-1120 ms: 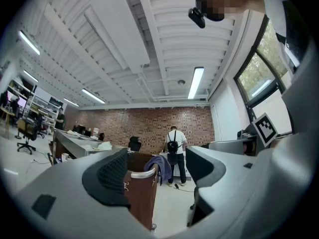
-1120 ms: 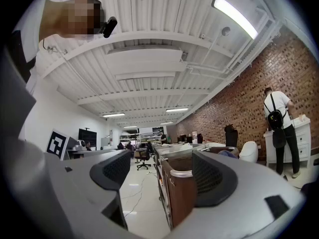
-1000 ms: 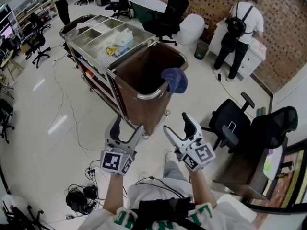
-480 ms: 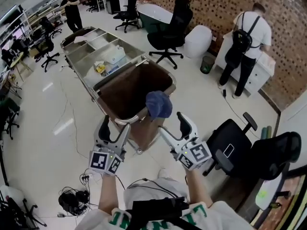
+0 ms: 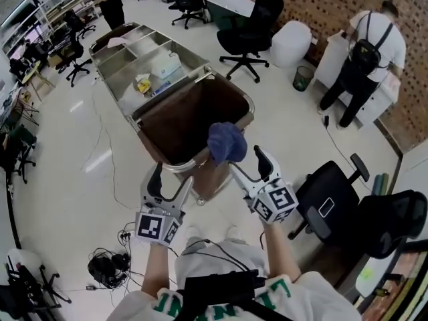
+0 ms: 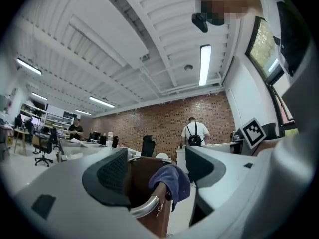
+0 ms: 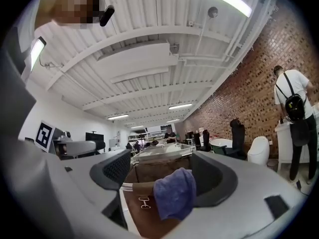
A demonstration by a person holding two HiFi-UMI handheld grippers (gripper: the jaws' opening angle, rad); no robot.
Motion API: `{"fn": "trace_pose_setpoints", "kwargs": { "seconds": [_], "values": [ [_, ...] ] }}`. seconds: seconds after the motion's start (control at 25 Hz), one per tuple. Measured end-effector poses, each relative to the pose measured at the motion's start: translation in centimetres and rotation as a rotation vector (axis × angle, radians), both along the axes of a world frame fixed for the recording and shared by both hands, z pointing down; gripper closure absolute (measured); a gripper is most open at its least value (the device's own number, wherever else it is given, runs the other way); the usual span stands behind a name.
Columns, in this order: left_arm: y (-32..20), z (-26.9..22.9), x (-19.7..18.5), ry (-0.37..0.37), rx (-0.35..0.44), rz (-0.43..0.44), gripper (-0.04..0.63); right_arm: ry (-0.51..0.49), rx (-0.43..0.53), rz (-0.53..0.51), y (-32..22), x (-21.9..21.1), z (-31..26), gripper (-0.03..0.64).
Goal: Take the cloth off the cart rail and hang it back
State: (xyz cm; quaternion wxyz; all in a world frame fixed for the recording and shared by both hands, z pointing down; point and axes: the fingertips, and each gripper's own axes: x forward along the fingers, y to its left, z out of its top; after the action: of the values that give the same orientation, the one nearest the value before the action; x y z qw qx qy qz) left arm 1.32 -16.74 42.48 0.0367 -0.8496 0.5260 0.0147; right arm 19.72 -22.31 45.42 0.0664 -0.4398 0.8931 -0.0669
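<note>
A blue cloth hangs over the curved metal rail at the near end of the cart's brown bag. My left gripper is open and empty, just short of the rail, left of the cloth. Just below and right of the cloth, my right gripper is open too and holds nothing. In the left gripper view the cloth and rail sit between the jaws, some way ahead. In the right gripper view the cloth fills the gap between the jaws but is not pinched.
The steel cart top holds trays with a few items. A black office chair stands close on my right, another beyond the cart. A person stands at a white cabinet far right. Cables lie on the floor at left.
Both grippers have come closer to the cart's near end, the right one up to the cloth. The cloth stays draped on the rail. Both grippers stay open.
</note>
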Motion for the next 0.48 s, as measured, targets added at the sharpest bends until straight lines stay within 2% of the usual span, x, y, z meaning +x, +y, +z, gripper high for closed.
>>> {"fn": "trace_pose_setpoints", "kwargs": {
  "seconds": [0.12, 0.2, 0.32, 0.48],
  "values": [
    [-0.6, -0.5, 0.1, 0.010, 0.012, 0.025, 0.250, 0.082, -0.003, -0.034, -2.4, -1.9, 0.6, 0.222],
    [-0.7, -0.5, 0.0, 0.006, 0.007, 0.043, 0.251, 0.098, -0.022, -0.040, -4.3, -2.6, 1.2, 0.224],
    [-0.6, -0.8, -0.8, -0.031, 0.019, 0.062, 0.252, 0.174, -0.060, -0.019, -7.6, -2.9, 2.5, 0.222],
    [-0.3, -0.2, -3.0, -0.012, -0.007, 0.052, 0.251, 0.269, -0.147, 0.024, -10.3, -3.9, 6.3, 0.222]
  ]
}}
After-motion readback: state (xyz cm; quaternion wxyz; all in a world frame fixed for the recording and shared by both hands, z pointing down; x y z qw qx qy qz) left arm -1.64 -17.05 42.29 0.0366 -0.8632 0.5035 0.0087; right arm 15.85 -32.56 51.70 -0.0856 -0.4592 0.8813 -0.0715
